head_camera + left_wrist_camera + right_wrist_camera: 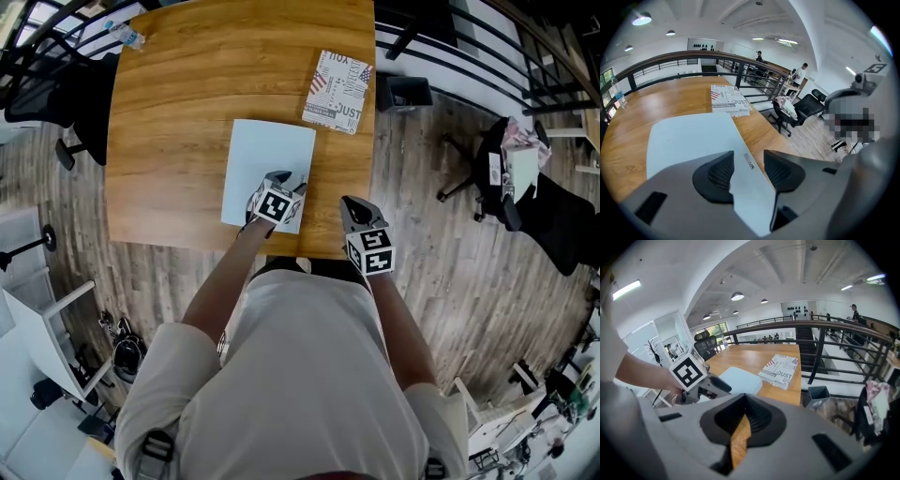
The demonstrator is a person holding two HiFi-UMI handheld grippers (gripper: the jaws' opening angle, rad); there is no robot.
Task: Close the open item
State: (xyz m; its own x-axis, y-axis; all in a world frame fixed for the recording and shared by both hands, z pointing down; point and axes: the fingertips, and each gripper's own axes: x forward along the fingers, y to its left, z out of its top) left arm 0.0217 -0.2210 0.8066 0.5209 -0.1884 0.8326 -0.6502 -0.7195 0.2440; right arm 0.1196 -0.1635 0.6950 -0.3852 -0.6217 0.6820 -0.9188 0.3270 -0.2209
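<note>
Left tool (749, 161): released, jaws wide, straddling the near right edge of the closed pale blue laptop (267, 155), pads clear of it; bare forearm stretched forward. Laptop flat on the counter (178, 103), near edge. Right tool (743, 420): clenched, empty, at the counter's near edge.

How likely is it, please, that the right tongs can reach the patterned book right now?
Probably yes: only tabletop lies between the right tongs and the patterned book; the left tongs sit aside at the pale folder.
</note>
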